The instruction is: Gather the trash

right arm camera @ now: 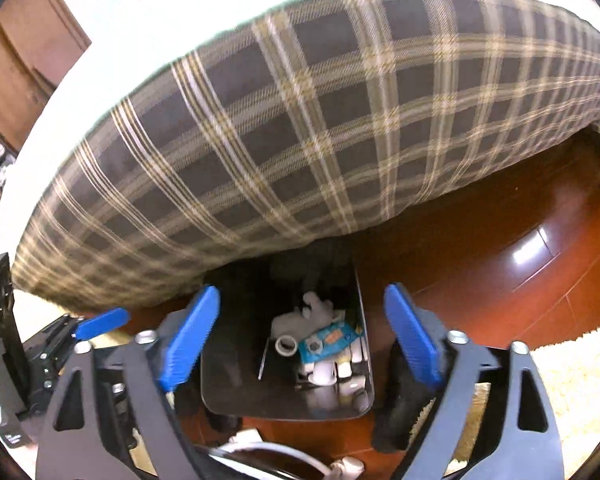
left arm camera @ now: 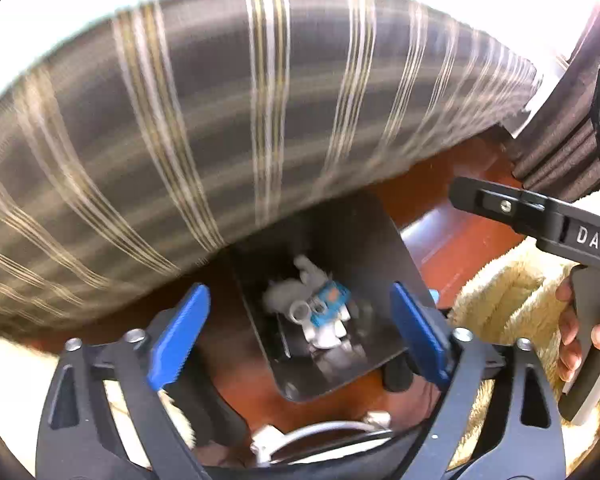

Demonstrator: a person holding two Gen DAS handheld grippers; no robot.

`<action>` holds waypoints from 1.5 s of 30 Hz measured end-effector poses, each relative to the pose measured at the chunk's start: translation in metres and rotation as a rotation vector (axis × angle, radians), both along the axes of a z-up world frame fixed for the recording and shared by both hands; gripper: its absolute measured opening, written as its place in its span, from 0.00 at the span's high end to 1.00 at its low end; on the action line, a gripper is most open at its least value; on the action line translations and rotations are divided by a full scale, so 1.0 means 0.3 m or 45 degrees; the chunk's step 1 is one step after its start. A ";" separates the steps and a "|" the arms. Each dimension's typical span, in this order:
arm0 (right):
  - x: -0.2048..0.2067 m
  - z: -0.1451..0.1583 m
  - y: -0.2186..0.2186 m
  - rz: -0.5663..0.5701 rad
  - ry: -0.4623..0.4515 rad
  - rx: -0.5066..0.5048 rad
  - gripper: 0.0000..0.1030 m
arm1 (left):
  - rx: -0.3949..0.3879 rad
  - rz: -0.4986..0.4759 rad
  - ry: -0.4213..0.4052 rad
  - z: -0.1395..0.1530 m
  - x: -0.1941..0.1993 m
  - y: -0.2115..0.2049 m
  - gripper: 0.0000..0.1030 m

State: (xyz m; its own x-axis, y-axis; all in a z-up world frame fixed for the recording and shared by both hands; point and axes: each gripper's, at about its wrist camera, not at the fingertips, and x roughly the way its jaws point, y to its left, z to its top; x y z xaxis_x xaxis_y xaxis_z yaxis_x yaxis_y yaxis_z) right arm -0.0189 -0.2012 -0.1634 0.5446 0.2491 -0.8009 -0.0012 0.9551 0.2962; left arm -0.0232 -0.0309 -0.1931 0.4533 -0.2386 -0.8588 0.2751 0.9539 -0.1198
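A black bin (left arm camera: pixel 360 240) (right arm camera: pixel 228 364) stands on the wooden floor against the bed. Inside lies trash (left arm camera: pixel 316 308) (right arm camera: pixel 320 332): crumpled white tissue, a blue wrapper, a white tape ring and small white bottles. My left gripper (left arm camera: pixel 300 336) hovers over the bin's mouth, open, its blue fingers (left arm camera: pixel 180 332) wide apart with nothing between them. My right gripper (right arm camera: pixel 300 338) is open above the same bin, also holding nothing. The right gripper's black body (left arm camera: pixel 540 216) and the hand (left arm camera: pixel 580 340) holding it show in the left wrist view. One blue finger of the left gripper (right arm camera: pixel 100 322) shows in the right wrist view.
A bed with a dark plaid cover (left arm camera: pixel 220 120) (right arm camera: pixel 320 120) overhangs the bin's far side. Glossy red-brown floor (right arm camera: pixel 500 260) lies to the right, with a cream shaggy rug (left arm camera: pixel 500 300) (right arm camera: pixel 572 360). A wooden cabinet (right arm camera: pixel 20 60) stands far left. A white cable (right arm camera: pixel 284 450) runs below the grippers.
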 end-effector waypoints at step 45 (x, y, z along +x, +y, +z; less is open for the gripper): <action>-0.261 0.787 0.053 -0.180 -0.759 -0.368 0.03 | -0.015 0.281 -0.783 0.804 -0.172 0.159 0.08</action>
State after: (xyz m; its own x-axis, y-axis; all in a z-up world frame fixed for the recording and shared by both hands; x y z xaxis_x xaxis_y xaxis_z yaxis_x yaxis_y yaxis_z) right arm -0.0971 -0.1852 0.0728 0.9256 -0.0363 -0.3768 0.0458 0.9988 0.0163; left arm -0.0748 0.0168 0.0482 0.9005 -0.0915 -0.4250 0.0948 0.9954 -0.0135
